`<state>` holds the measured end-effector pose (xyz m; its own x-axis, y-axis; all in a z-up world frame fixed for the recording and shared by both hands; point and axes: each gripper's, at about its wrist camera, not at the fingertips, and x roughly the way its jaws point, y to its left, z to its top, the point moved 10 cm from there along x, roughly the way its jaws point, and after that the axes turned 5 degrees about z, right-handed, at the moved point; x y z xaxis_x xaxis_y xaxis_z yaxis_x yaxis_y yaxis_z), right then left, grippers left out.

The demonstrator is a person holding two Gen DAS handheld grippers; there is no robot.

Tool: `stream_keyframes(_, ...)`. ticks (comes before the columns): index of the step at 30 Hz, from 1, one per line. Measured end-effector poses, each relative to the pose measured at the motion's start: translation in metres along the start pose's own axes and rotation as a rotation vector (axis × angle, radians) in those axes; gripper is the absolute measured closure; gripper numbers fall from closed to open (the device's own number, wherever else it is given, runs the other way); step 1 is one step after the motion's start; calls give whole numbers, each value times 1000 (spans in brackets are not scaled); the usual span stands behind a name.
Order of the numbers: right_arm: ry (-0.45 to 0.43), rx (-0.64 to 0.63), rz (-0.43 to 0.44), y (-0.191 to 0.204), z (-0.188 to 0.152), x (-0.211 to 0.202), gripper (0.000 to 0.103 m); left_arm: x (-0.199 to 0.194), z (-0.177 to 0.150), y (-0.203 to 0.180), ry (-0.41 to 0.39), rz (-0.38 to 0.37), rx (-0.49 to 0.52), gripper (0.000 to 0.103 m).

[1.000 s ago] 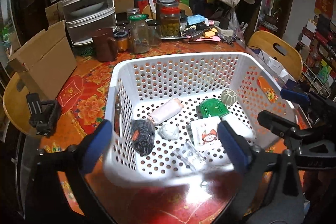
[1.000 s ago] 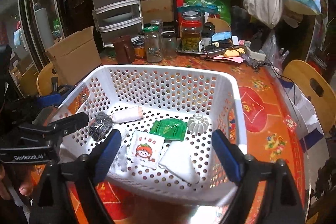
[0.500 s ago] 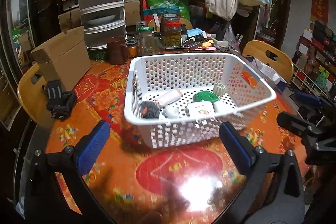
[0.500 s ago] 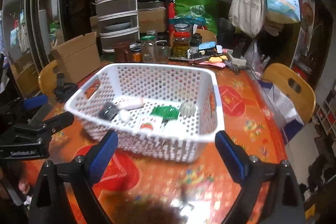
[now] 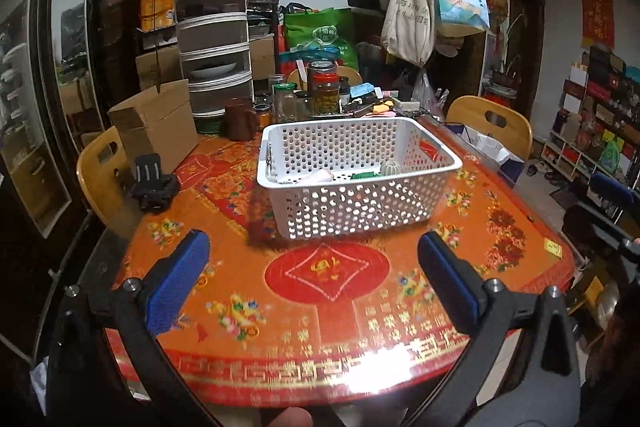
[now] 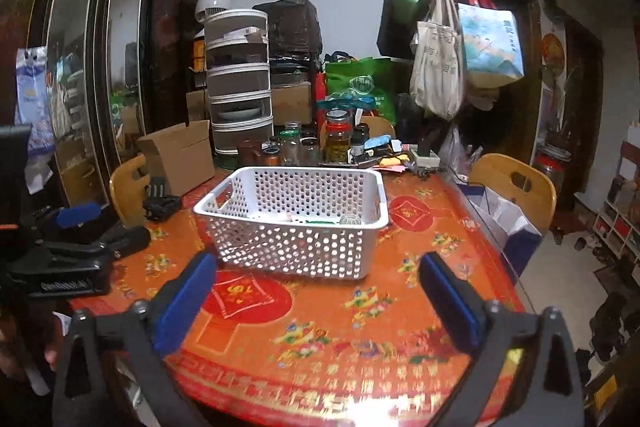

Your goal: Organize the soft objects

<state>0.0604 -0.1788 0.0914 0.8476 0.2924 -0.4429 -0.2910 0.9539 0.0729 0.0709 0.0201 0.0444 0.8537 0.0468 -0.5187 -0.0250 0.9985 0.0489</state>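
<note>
Both of my grippers stand wide and hold nothing: the left gripper (image 5: 312, 277) hangs over the bare front of the table (image 5: 332, 311), and the right gripper (image 6: 316, 293), whose jaws have just been opening with nothing between them, hangs likewise. The white basket (image 5: 356, 203) sits well beyond both sets of fingertips, toward the table's middle, with the soft objects (image 5: 320, 177) low inside it, mostly hidden by its near wall. My worry: any new reach comes in blind over that wall, so a finger could catch the rim and shove the light basket across the glossy cloth toward the glass jars (image 5: 326, 93) behind it.
</note>
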Motion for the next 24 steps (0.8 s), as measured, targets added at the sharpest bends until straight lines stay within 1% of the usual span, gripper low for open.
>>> stream_keyframes(3,22,-16,21,5,-6,-4,0,-16,-8,-10,-2,-18,3,0)
stream_keyframes(7,69,-5,7,1,-12,10,0,-30,-12,-18,-22,-27,-5,0)
stream_keyframes(13,126,25,19,-6,-22,31,0,-22,-17,-16,-3,-5,-15,0)
stream_keyframes(15,138,31,21,-7,-26,35,0,-10,-12,-11,6,1,-19,0)
stream_keyframes(24,144,37,26,-8,-28,37,0,-2,-10,-8,11,-2,-17,0)
